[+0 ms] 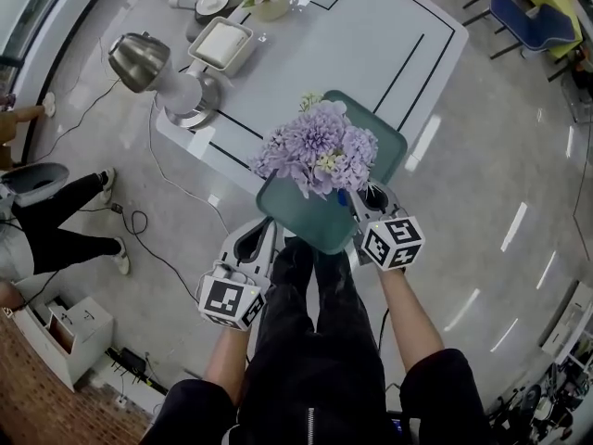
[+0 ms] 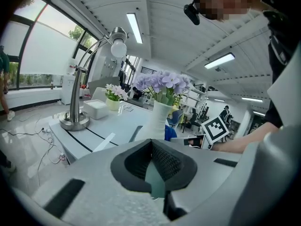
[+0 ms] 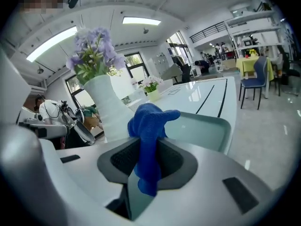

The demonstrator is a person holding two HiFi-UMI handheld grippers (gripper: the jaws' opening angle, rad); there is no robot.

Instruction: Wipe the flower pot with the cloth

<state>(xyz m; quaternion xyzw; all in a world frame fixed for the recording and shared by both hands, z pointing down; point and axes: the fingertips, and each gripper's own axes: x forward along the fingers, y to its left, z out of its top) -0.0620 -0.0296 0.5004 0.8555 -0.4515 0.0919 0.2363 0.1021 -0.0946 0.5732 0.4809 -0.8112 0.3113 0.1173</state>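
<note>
Both grippers: each clamped on the near rim of the tray [image 1: 389, 142], one per side, probably to keep the load level.
left gripper [image 1: 266, 233]: jaws pinched tight on the teal rim, nothing else in them.
right gripper [image 1: 359, 207]: jaws squeezed on the blue cloth [image 3: 148, 126], and it looks like the rim is nipped in there too, so the rag rides along ready to use.
pot [image 2: 157, 121]: white, upright on the tray between the two grippers. The purple flowers [image 1: 320, 146] hide it from the head view.
tray vs table [image 1: 371, 35]: the tray overlaps the near corner, but whether it rests there or hangs just above, can't tell.
progress: wiping hasn't started, I'd say. The cloth isn't touching the pot and both grippers are tied up with the tray.
next: likely the tray gets fully set down so the right gripper can let go of the rim.
</note>
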